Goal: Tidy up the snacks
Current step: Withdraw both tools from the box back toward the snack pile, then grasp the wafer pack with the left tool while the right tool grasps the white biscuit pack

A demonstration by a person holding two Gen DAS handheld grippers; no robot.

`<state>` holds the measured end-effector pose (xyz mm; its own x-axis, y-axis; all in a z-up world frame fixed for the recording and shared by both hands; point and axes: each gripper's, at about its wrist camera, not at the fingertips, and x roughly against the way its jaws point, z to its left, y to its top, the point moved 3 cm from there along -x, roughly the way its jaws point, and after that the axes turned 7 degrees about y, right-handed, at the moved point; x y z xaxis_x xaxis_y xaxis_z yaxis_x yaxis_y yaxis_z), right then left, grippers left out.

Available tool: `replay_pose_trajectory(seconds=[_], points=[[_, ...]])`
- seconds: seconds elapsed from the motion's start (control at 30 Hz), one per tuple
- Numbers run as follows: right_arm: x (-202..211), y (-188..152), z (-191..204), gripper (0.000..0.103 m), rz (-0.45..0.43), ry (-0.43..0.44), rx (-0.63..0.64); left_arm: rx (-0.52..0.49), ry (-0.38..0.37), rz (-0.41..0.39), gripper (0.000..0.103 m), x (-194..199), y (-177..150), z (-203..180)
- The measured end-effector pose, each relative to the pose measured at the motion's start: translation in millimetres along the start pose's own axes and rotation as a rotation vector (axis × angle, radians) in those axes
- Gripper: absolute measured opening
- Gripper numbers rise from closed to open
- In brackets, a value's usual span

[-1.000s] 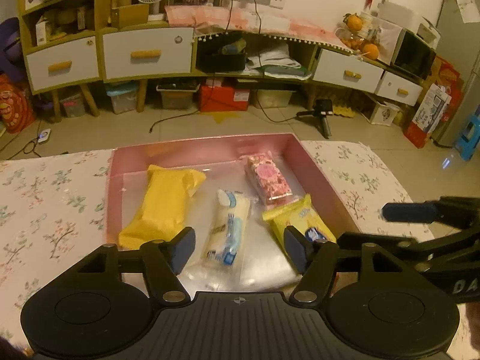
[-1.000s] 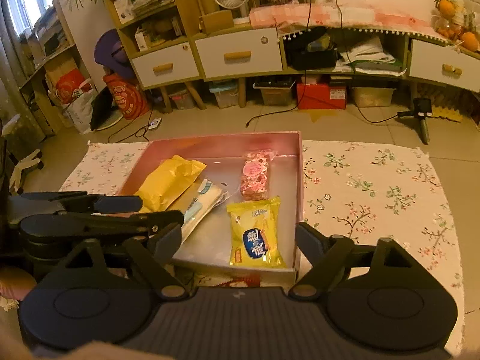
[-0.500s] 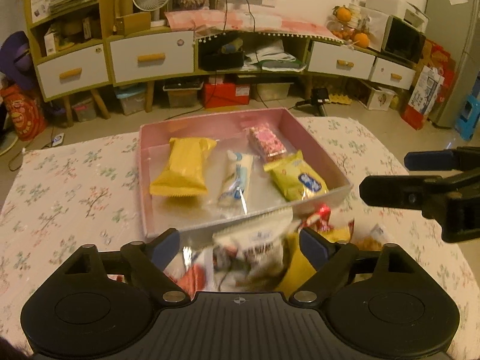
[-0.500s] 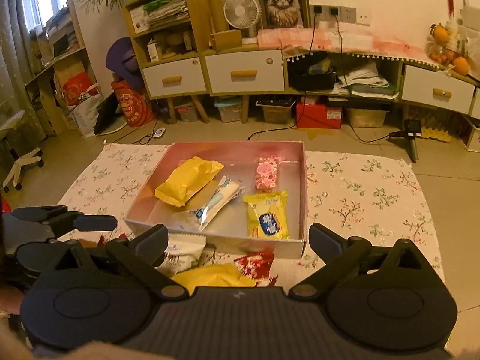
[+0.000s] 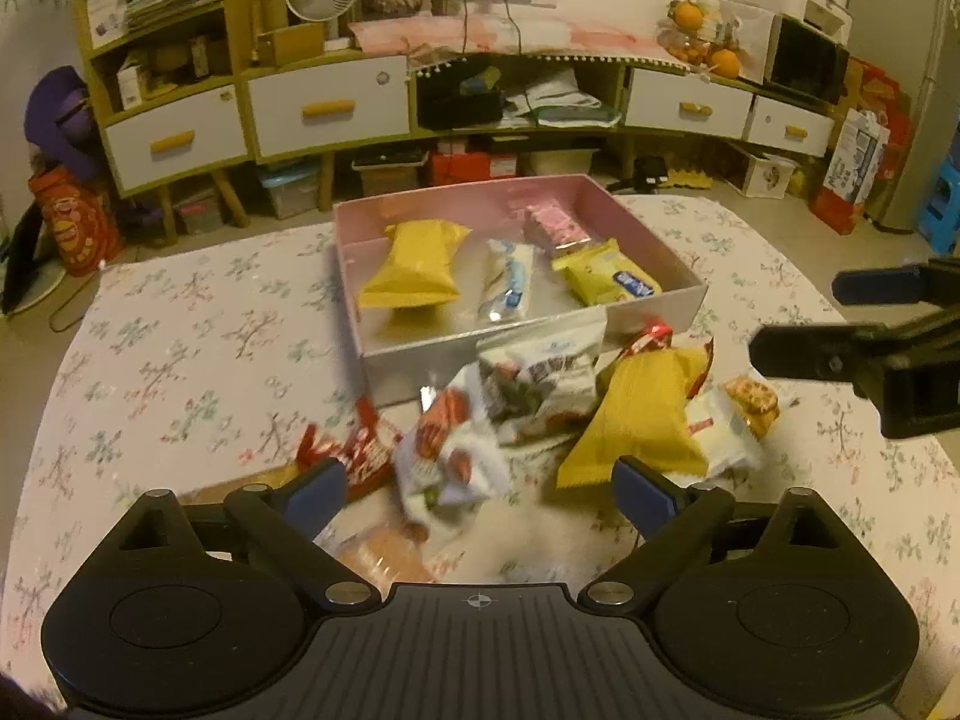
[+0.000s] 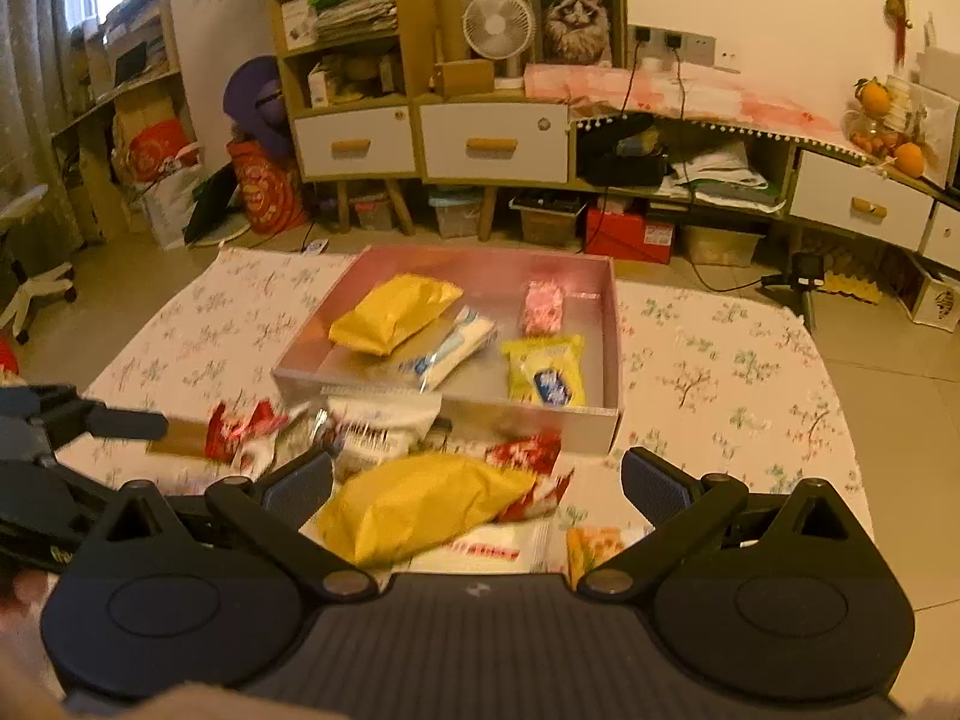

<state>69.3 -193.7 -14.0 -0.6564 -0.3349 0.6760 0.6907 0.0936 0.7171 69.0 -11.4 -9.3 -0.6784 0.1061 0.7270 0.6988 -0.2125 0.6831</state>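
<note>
Four snacks already sit in the shallow pink cardboard box [image 5: 654, 312] at twelve o'clock, while both the left gripper [image 5: 480, 495] and right gripper [image 6: 477, 489] are opening empty over the loose pile of crinkly snack packets [image 5: 540, 396] left on the floral-clothed bench [image 5: 180, 360].

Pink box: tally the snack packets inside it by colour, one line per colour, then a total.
In the pink box:
Plain yellow packet: 1
Yellow packet with a blue logo: 1
White and blue packet: 1
Pink packet: 1
Total: 4
</note>
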Motion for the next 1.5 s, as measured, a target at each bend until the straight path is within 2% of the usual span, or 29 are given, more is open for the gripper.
replay_pose_trajectory(seconds=[0.17,0.4,0.53,0.7,0.83,0.97,1.1,1.27,1.5], points=[[3.5,-22.5,3.8,0.103,-0.052,0.004,0.044,0.002,0.013,-0.017,0.097,1.8,-16.8,11.9],[-7.2,-41.0,4.8,0.103,0.008,0.003,0.132,-0.084,0.046,-0.033,0.097,0.9,-43.6,22.7],[-9.5,-49.3,6.2,0.103,0.013,0.012,0.131,-0.054,0.068,-0.027,0.097,-4.5,-55.8,32.6],[-14.7,-59.1,11.4,0.103,0.034,0.084,0.171,-0.059,-0.016,-0.074,0.097,-5.8,-58.9,36.7],[-24.6,-69.1,8.2,0.103,0.071,0.075,0.166,-0.012,-0.017,-0.023,0.097,-16.6,-62.0,43.7],[-35.9,-72.2,0.3,0.103,0.074,0.047,0.104,0.046,0.03,-0.009,0.097,-22.6,-63.3,45.6],[-48.4,-72.4,-0.7,0.103,0.094,0.058,0.039,0.119,0.016,-0.001,0.096,-27.8,-61.7,41.3],[-54.4,-74.4,10.2,0.103,0.082,0.025,0.069,0.152,0.041,0.005,0.096,-37.1,-62.2,33.5],[-59.5,-69.0,10.2,0.103,0.054,-0.026,0.006,0.206,0.097,0.012,0.081,-44.2,-63.0,33.5]])
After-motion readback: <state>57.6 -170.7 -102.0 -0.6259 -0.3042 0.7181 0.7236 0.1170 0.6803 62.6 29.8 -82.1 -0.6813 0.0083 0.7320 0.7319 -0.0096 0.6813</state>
